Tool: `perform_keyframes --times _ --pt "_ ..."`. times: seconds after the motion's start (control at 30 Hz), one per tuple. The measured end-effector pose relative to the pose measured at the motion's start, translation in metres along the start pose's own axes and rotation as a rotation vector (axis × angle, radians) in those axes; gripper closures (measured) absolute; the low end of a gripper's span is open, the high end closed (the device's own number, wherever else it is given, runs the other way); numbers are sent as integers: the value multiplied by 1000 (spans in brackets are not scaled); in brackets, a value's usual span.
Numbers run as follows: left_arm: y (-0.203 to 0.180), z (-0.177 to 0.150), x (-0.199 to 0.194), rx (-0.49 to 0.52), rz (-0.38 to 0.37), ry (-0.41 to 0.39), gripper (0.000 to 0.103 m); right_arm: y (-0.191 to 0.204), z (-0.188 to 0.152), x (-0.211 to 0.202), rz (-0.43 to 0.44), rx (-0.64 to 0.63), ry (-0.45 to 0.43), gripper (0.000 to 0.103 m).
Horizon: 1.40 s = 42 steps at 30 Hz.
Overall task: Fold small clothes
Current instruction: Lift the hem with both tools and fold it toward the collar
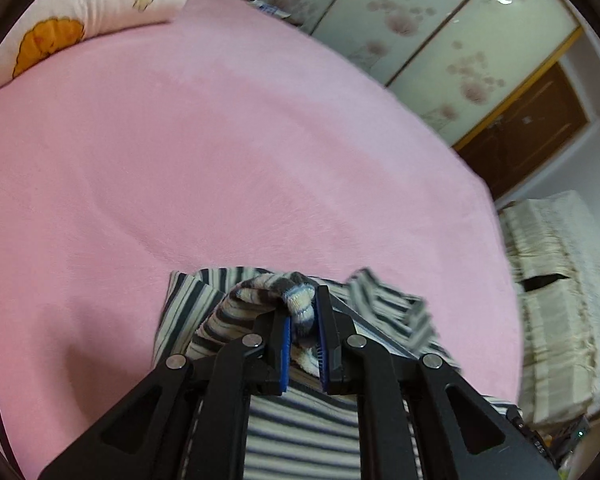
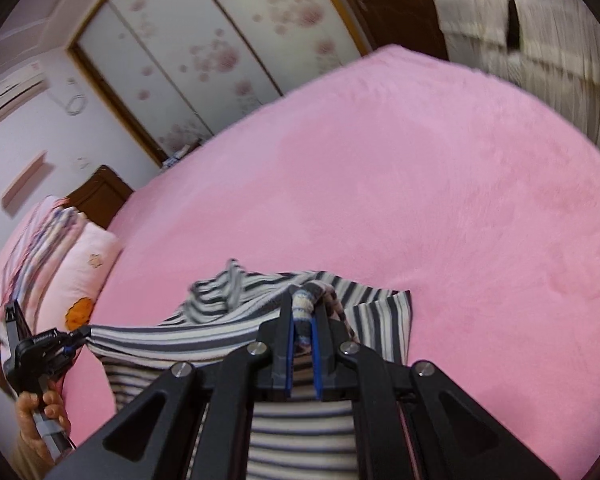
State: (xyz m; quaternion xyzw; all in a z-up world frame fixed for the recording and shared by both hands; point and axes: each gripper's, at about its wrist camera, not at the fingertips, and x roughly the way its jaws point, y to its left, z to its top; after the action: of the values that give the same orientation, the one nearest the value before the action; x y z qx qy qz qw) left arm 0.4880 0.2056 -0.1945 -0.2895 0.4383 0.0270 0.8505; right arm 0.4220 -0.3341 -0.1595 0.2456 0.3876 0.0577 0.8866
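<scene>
place: home bedroom | showing: pink bed cover (image 1: 220,140) lying spread, pillow (image 1: 80,20) resting on it, flowered wardrobe doors (image 2: 220,52) standing behind

Left gripper (image 1: 303,322), right gripper (image 2: 303,325) — black linkages, silver rivets, blue pads.

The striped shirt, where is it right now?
The grey-and-white striped knit shirt hangs over the pink bedspread, stretched between the left gripper and right gripper.
</scene>
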Motion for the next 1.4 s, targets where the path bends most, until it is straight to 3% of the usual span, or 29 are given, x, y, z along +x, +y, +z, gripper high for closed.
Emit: perform_keyframes --times 0.1,0.23,0.4,0.5,0.63,0.77,1.03,1.23,1.4 --pt "6 -1 38 -22 57 32 91 -7 0 32 -35 27 42 95" --pt "16 -1 70 -67 73 40 73 -14 5 66 -79 74 103 90" --pt "19 6 67 -76 16 -35 53 -19 16 69 -75 111 76 75" --pt "19 14 56 -53 8 -68 52 -25 22 59 -74 112 34 70" --pt "24 22 41 22 2 -84 52 -30 22 52 -80 38 29 70" --pt "38 25 33 154 -30 -40 52 -30 16 49 -60 -71 57 70" --pt "47 0 45 438 3 36 53 -33 10 61 -53 -211 131 70" --pt "24 -18 73 608 -8 99 53 -27 11 85 -21 -209 177 70" --pt "18 -17 88 635 6 118 53 -29 11 108 2 -151 205 69"
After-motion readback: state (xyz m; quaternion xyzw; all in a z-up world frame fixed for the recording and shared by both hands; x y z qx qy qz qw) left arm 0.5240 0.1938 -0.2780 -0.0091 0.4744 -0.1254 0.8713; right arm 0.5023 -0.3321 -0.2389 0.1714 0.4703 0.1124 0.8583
